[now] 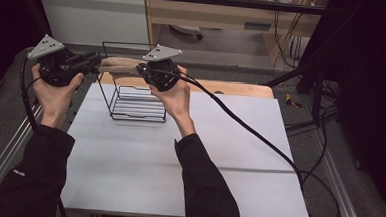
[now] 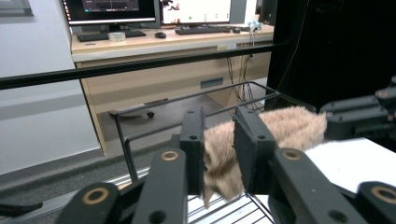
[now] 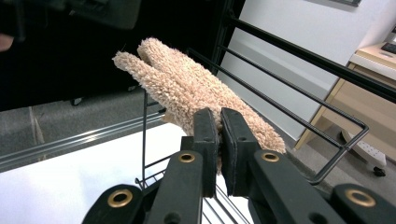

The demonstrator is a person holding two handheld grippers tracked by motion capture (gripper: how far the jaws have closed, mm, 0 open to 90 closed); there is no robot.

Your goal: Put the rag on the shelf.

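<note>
Grippers: left gripper (image 1: 94,63), right gripper (image 1: 142,70) pinch one, perhaps folded, fuzzy cloth (image 1: 120,64) over one wire rack (image 1: 131,103).

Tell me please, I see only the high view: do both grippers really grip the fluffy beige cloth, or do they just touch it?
Observer: Both grip it. In the right gripper view the right gripper has its jaws pressed nearly together on the beige cloth.
Operator: And the left one?
Observer: The left gripper is shut on a thicker bunch of cloth, so its jaws stand wider apart.
Operator: Does the cloth touch the wire rack?
Observer: In the left gripper view a tuft hangs below the jaws, above the bottom wires of the wire rack; I cannot tell whether it touches them.
</note>
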